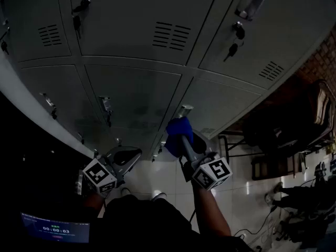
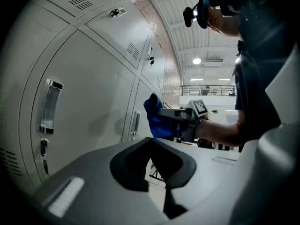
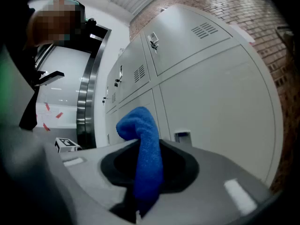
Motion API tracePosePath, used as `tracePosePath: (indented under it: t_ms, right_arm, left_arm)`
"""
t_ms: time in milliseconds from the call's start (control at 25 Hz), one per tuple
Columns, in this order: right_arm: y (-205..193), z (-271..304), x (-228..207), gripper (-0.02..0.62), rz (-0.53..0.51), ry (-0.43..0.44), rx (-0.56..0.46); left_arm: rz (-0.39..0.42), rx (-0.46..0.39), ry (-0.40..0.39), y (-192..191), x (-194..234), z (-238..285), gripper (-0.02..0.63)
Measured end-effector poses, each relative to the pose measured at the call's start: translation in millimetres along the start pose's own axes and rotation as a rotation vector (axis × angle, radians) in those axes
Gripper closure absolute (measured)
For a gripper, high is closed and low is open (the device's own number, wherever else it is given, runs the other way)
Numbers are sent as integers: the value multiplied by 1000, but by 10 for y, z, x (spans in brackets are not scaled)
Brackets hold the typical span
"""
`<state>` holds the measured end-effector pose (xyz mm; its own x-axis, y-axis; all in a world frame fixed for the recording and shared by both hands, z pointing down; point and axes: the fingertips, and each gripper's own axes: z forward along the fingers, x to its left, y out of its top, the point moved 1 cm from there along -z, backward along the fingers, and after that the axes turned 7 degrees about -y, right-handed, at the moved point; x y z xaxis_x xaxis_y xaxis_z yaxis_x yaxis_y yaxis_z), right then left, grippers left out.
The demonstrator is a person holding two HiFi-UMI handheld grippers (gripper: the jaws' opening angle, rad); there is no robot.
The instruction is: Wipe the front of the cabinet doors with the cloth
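Note:
Grey metal cabinet doors (image 1: 136,93) fill the head view, stacked in rows. My right gripper (image 1: 177,136) is shut on a blue cloth (image 1: 178,129), held up close to a lower door beside its handle (image 1: 184,111); whether the cloth touches the door I cannot tell. In the right gripper view the blue cloth (image 3: 144,156) stands up from between the jaws, with the doors (image 3: 220,111) to its right. My left gripper (image 1: 127,156) hangs lower left, shut and holding nothing. The left gripper view shows its jaws (image 2: 151,149) together, with the cloth (image 2: 154,118) and right gripper beyond.
Keys hang in several locks (image 1: 77,21). A brick wall (image 1: 323,62) and dark chairs (image 1: 294,130) stand to the right of the cabinets. White floor tiles (image 1: 247,193) lie below, with cables (image 1: 294,219) at the lower right. A small timer screen (image 1: 55,230) glows lower left.

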<state>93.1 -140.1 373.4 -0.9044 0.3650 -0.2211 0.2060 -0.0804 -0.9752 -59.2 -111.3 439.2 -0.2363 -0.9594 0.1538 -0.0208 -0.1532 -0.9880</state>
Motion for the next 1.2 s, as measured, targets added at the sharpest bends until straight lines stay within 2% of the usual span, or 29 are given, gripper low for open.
tracePosePath:
  t_ms: [160, 400, 840, 1200]
  right_arm:
    - [460, 205, -177, 514, -115, -72, -37]
    - [906, 484, -213, 514, -163, -86, -80]
    - [992, 574, -337, 514, -179, -97, -70]
    - [1043, 284, -787, 514, -170, -171, -75]
  left_arm:
    - [-3, -2, 12, 4, 52, -55, 604]
    - [-12, -4, 31, -20, 83, -146, 604]
    - [-16, -9, 53, -12, 127, -202, 604]
    - [-19, -5, 14, -42, 61, 39, 604]
